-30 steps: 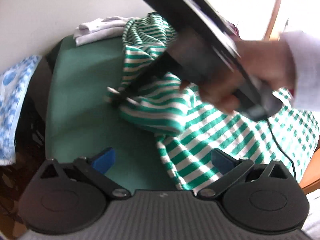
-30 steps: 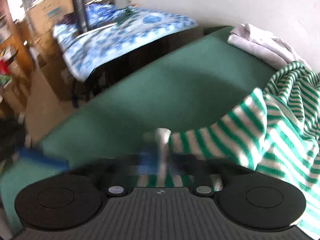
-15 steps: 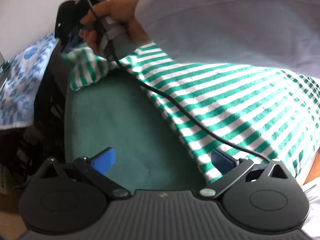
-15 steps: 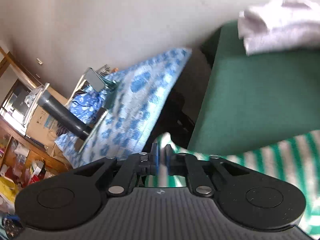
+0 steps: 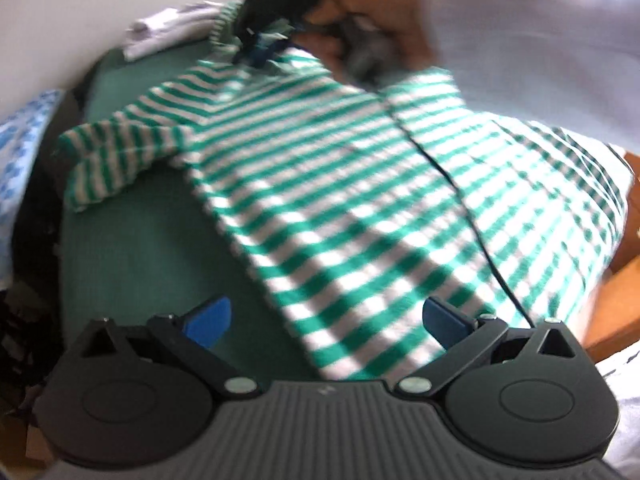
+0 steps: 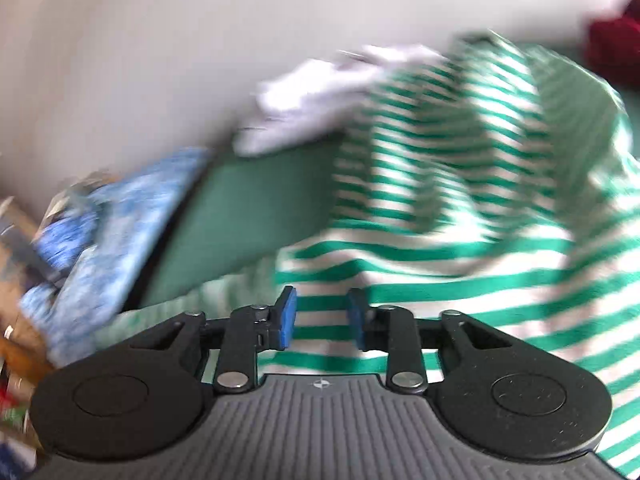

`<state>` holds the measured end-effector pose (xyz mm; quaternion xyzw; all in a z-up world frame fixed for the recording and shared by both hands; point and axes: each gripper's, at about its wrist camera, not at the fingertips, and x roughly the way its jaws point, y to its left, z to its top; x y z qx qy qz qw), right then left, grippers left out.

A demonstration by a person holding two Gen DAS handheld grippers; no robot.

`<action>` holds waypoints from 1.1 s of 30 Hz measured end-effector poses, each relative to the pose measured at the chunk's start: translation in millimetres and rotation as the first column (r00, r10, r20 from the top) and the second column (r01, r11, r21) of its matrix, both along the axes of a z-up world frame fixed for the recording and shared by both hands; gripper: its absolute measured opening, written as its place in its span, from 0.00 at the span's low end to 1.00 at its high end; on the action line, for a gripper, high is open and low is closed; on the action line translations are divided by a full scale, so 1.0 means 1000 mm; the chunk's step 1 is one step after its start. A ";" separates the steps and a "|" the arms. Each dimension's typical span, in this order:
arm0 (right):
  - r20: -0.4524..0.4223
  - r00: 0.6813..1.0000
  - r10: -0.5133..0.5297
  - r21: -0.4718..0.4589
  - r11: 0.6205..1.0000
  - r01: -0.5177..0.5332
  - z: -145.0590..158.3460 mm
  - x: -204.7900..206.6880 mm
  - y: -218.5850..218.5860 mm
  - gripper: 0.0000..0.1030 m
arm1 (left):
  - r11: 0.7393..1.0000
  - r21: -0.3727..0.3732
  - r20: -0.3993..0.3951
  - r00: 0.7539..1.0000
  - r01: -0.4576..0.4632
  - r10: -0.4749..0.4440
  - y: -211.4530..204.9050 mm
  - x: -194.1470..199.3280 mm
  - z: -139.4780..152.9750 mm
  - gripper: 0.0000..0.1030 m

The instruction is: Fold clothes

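Two grippers here: the left gripper (image 5: 326, 320) hangs wide apart and empty over the hem of the green-and-white striped shirt (image 5: 360, 200), which lies spread on the green worktop (image 5: 132, 248), one short sleeve poking out. The right gripper (image 6: 322, 318), gripped by a hand (image 5: 368, 44) in a white sleeve, is narrow and closing above the stripy knit, nothing pinched.
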<state>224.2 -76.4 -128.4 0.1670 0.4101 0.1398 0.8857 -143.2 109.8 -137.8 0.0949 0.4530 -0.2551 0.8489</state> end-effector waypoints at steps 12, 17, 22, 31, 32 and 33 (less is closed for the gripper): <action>0.009 0.916 0.401 0.082 0.913 -0.400 0.010 -0.030 0.097 0.16 | 0.998 0.038 -0.015 0.999 -0.044 0.044 0.006 -0.002 -0.001 0.99; 0.052 0.862 0.505 -0.115 0.860 -0.497 -0.001 -0.031 0.177 0.15 | 0.992 0.022 -0.031 0.992 -0.123 0.124 0.018 -0.002 0.004 0.99; 0.072 0.920 0.384 0.025 0.922 -0.387 -0.002 0.007 0.182 0.22 | 0.985 0.056 0.038 0.986 -0.165 0.163 0.027 -0.007 0.012 0.99; 0.080 0.857 0.509 -0.184 0.853 -0.489 0.008 -0.007 0.140 0.47 | 0.937 -0.018 0.147 0.926 -0.349 0.348 0.103 0.102 0.018 0.99; 0.061 0.839 0.540 -0.201 0.830 -0.520 0.004 -0.010 0.139 0.50 | 0.929 -0.011 0.147 0.918 -0.371 0.368 0.109 0.120 0.012 0.99; 0.061 0.823 0.565 -0.225 0.811 -0.540 0.002 -0.016 0.141 0.52 | 0.921 -0.003 0.141 0.911 -0.390 0.387 0.114 0.138 0.006 0.99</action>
